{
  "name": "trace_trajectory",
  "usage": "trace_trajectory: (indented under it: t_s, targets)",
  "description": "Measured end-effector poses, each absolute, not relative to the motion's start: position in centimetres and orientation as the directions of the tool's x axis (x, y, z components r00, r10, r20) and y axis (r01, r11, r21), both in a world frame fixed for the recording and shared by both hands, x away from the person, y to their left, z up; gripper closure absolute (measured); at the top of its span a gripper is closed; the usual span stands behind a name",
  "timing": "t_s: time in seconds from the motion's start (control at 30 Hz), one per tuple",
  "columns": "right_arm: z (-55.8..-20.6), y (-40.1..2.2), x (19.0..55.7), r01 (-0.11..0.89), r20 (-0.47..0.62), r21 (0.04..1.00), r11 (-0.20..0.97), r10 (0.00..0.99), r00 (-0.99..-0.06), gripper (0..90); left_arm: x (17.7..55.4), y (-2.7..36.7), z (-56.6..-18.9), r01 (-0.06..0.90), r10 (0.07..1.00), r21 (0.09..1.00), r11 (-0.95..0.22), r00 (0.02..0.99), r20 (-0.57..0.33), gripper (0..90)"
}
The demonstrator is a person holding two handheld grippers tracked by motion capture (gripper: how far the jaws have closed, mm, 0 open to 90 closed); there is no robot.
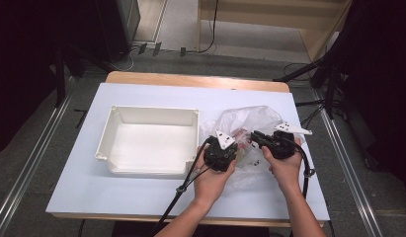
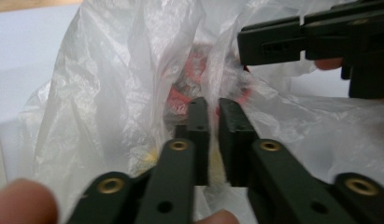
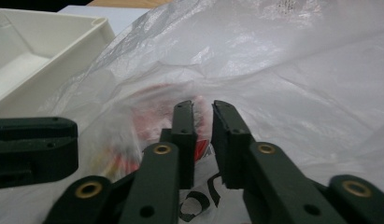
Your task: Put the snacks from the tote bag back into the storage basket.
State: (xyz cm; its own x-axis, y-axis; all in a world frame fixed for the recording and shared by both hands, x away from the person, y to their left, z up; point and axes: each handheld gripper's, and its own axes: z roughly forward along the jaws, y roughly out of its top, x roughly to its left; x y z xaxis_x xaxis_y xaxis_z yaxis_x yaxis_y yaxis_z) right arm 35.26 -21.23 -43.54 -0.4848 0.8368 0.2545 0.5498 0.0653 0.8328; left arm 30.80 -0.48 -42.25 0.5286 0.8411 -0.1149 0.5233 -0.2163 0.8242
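A crumpled clear plastic bag (image 1: pixel 250 117) lies on the white table top, right of the middle. Something red and yellow (image 2: pixel 195 65) shows blurred through its film, also seen as a red shape (image 3: pixel 150 108) in the right gripper view. My left gripper (image 2: pixel 213 112) has its jaws nearly together on a fold of the bag (image 2: pixel 110 70). My right gripper (image 3: pixel 203 116) pinches the film (image 3: pixel 297 70) from the opposite side. From above, the left gripper (image 1: pixel 236 148) and the right gripper (image 1: pixel 254 137) face each other at the bag's near edge, tips close.
An empty white tray (image 1: pixel 150 114) stands left of the bag, its wall (image 3: pixel 63 44) close by in the right gripper view. The white table top (image 1: pixel 92 192) ends near the person. Cables trail from both grippers toward the front edge.
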Motion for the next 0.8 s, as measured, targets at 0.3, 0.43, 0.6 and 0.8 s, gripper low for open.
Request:
trace_trajectory:
  t_s: [0.3, 0.43, 0.6, 0.8]
  targets:
    - [-42.9, -21.2, 34.7, 0.503, 0.264, 0.863, 0.047, 0.806, -0.530, 90.0, 32.0, -1.0, -42.4, 0.584, 0.828, 0.784, -0.209, 0.533, -0.176, 66.1]
    - [-42.0, -21.5, 34.0, 0.452, 0.242, 0.891, 0.033, 0.808, -0.537, 90.0, 32.3, -0.8, -42.4, 0.587, 0.824, 0.783, -0.205, 0.535, -0.185, 90.0]
    - [-40.6, -21.9, 33.5, 0.371, 0.198, 0.929, -0.001, 0.846, -0.495, 61.5, 32.5, -0.2, -41.6, 0.569, 0.836, 0.803, -0.177, 0.517, -0.183, 90.0]
    - [-39.6, -22.3, 35.3, 0.393, 0.159, 0.918, 0.046, 0.867, -0.472, 27.4, 32.5, 0.3, -40.6, 0.545, 0.845, 0.818, -0.184, 0.513, -0.152, 90.0]
